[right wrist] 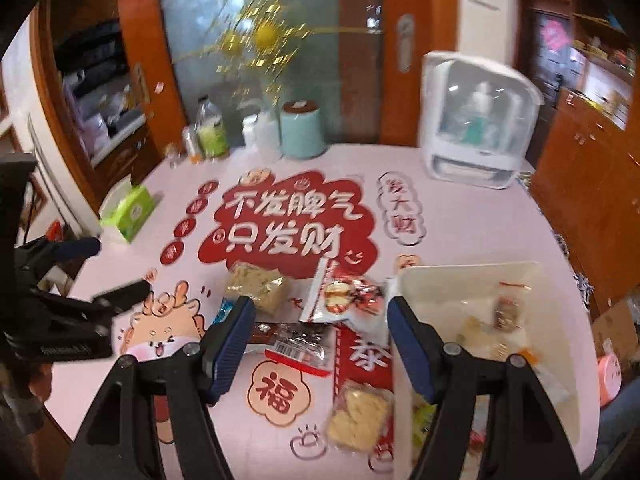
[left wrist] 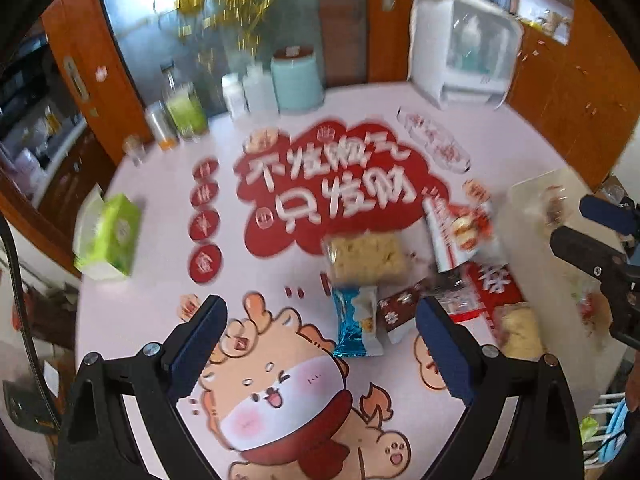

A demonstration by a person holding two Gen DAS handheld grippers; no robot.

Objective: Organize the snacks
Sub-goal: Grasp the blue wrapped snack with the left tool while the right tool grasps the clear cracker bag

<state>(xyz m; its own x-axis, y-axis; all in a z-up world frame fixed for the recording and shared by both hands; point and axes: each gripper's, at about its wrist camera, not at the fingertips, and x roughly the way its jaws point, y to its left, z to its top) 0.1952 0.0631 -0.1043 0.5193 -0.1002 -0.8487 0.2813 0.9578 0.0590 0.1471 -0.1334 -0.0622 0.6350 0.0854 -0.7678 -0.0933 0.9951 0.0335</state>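
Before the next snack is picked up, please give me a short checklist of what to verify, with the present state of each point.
1. Left gripper open and empty: ok.
2. Right gripper open and empty: ok.
3. Snacks within view on the table: ok; blue packet, brown packet and pale cracker packet lie loose.
4. White bin has free room: ok; only a few items lie inside.
5. Target snack is free of others: not ok; the packets overlap in a pile.
6. Picture is sharp enough to aim: not ok; both views are blurred.
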